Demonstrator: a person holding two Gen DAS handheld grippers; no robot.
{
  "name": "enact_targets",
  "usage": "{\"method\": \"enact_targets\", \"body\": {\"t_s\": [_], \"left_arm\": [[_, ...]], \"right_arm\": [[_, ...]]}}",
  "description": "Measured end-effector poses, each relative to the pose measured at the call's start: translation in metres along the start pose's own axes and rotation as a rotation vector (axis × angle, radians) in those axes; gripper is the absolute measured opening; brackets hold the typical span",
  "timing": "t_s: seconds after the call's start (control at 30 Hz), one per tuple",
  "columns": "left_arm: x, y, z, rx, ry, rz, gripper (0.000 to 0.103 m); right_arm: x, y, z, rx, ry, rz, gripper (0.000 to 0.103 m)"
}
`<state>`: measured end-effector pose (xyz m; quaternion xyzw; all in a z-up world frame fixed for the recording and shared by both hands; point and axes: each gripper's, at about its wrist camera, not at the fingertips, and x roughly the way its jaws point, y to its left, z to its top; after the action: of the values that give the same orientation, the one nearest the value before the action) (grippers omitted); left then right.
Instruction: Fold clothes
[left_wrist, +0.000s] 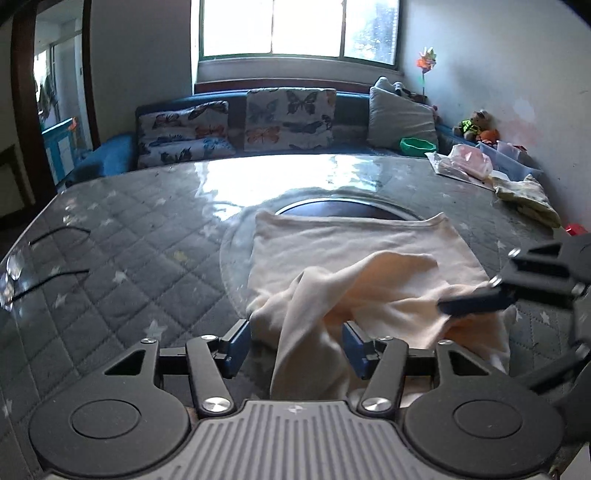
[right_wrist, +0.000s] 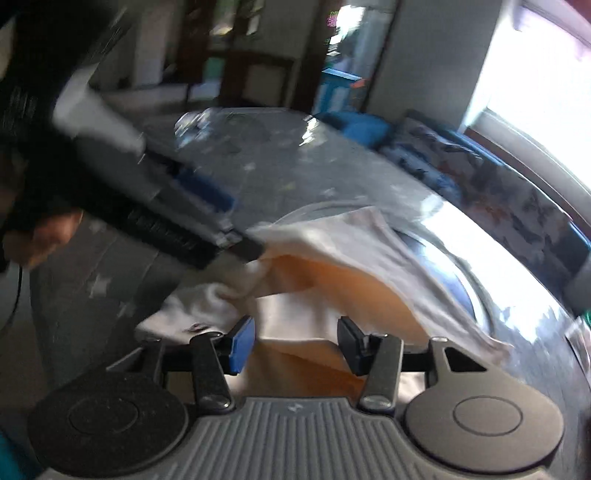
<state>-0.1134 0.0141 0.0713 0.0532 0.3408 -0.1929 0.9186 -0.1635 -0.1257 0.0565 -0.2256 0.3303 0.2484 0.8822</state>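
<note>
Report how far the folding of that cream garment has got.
Done: the far half of the cream garment lies flat on the quilted table. In hand: the near edge is bunched in a loose heap; cloth sits between the jaws of the left claw and the right claw, but both stand open, pads clear of it. Left: smoothing that heap and making the remaining folds.

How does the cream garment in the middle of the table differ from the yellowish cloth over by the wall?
The cream garment is plain, while the yellowish cloth looks faintly patterned. The cream garment is far larger in view and lies mid-table, partly over the dark round inset; the yellowish cloth sits at the table's edge beside a plastic bin. The cream garment's near part is bunched between the grippers; the yellowish cloth lies untouched. Both rest on the quilted table cover.
</note>
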Motion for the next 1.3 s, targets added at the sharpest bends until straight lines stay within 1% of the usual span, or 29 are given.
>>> {"method": "enact_targets", "body": {"t_s": [0.1, 0.13, 0.17, 0.2, 0.23, 0.27, 0.37, 0.4, 0.47, 0.5, 0.53, 0.57, 0.6, 0.63, 0.67, 0.7, 0.73, 0.83, 0.93, 1.0, 1.03, 1.07, 1.1, 1.13, 1.17, 1.2, 1.23, 1.27, 1.3], "left_arm": [[-0.002, 0.003, -0.003, -0.02, -0.001, -0.002, 0.06], [-0.003, 0.003, -0.003, -0.023, -0.005, -0.003, 0.061], [-0.004, 0.003, -0.003, -0.026, -0.01, -0.004, 0.065], [-0.005, 0.003, -0.002, -0.028, -0.016, -0.006, 0.068], [-0.006, 0.001, -0.001, -0.025, -0.021, -0.014, 0.069], [-0.006, 0.0, -0.001, -0.023, -0.027, -0.022, 0.07], [-0.005, -0.009, 0.001, -0.002, -0.03, -0.054, 0.071], [-0.004, -0.013, 0.001, 0.007, -0.029, -0.066, 0.071], [-0.002, -0.022, 0.001, 0.025, -0.025, -0.093, 0.073], [0.0, -0.03, 0.0, 0.039, -0.016, -0.119, 0.074], [0.002, -0.037, -0.001, 0.058, -0.009, -0.131, 0.074], [0.003, -0.042, -0.001, 0.074, -0.008, -0.125, 0.074], [0.003, -0.048, -0.002, 0.091, -0.008, -0.119, 0.074], [0.001, -0.049, -0.003, 0.092, -0.017, -0.136, 0.074], [-0.001, -0.051, -0.005, 0.093, -0.025, -0.152, 0.074], [-0.003, -0.05, -0.007, 0.092, -0.025, -0.146, 0.074], [-0.004, -0.05, -0.009, 0.09, -0.025, -0.14, 0.074], [-0.008, -0.039, -0.016, 0.088, -0.014, -0.104, 0.072], [-0.017, -0.023, -0.025, 0.069, -0.01, -0.082, 0.073], [-0.021, -0.016, -0.031, 0.071, -0.005, -0.057, 0.073], [-0.023, -0.013, -0.032, 0.069, -0.002, -0.049, 0.073], [-0.024, -0.01, -0.034, 0.063, 0.002, -0.046, 0.073], [-0.024, -0.008, -0.035, 0.056, 0.005, -0.044, 0.074], [-0.025, -0.007, -0.036, 0.05, 0.006, -0.043, 0.074], [-0.025, -0.006, -0.037, 0.044, 0.007, -0.043, 0.074], [-0.025, -0.006, -0.037, 0.039, 0.007, -0.043, 0.074], [-0.025, -0.007, -0.037, 0.036, 0.005, -0.046, 0.074], [-0.026, -0.009, -0.036, 0.036, 0.001, -0.055, 0.074], [-0.027, -0.012, -0.035, 0.04, -0.004, -0.067, 0.074]], "right_arm": [[0.017, 0.007, 0.002, 0.025, 0.029, 0.035, 0.041], [0.022, 0.007, 0.001, 0.037, 0.041, 0.045, 0.033], [0.027, 0.007, -0.001, 0.051, 0.052, 0.045, 0.021], [0.027, 0.003, -0.003, 0.083, 0.049, 0.045, 0.017], [0.028, -0.002, -0.004, 0.117, 0.046, 0.045, 0.013], [0.023, -0.012, -0.007, 0.19, 0.03, 0.047, 0.007], [0.001, -0.04, -0.014, 0.351, -0.036, 0.018, 0.004], [-0.004, -0.046, -0.016, 0.383, -0.052, 0.009, 0.004], [-0.023, -0.066, -0.024, 0.442, -0.099, -0.06, 0.003], [-0.03, -0.074, -0.027, 0.467, -0.113, -0.079, 0.003], [-0.037, -0.08, -0.03, 0.489, -0.126, -0.098, 0.003], [-0.042, -0.085, -0.032, 0.505, -0.137, -0.122, 0.003], [-0.045, -0.09, -0.033, 0.521, -0.135, -0.114, 0.003], [-0.049, -0.095, -0.035, 0.537, -0.133, -0.104, 0.004], [-0.048, -0.101, -0.034, 0.552, -0.122, -0.065, 0.007], [-0.048, -0.1, -0.034, 0.551, -0.117, -0.049, 0.009], [-0.043, -0.097, -0.032, 0.51, -0.098, -0.039, 0.012], [-0.029, -0.077, -0.025, 0.404, -0.062, 0.005, 0.014], [-0.011, -0.055, -0.017, 0.36, -0.035, 0.052, 0.015], [0.0, -0.047, -0.013, 0.347, -0.016, 0.109, 0.015], [0.004, -0.041, -0.01, 0.327, -0.006, 0.127, 0.019], [0.009, -0.035, -0.008, 0.307, 0.004, 0.144, 0.026], [0.01, -0.026, -0.007, 0.275, 0.014, 0.133, 0.029], [0.012, -0.019, -0.005, 0.243, 0.02, 0.109, 0.036], [0.015, -0.014, -0.005, 0.224, 0.023, 0.105, 0.038], [0.017, -0.01, -0.005, 0.206, 0.026, 0.104, 0.037], [0.02, -0.009, -0.005, 0.208, 0.036, 0.099, 0.029], [0.023, -0.01, -0.007, 0.222, 0.05, 0.082, 0.018], [0.025, -0.013, -0.009, 0.25, 0.054, 0.074, 0.016]]}}
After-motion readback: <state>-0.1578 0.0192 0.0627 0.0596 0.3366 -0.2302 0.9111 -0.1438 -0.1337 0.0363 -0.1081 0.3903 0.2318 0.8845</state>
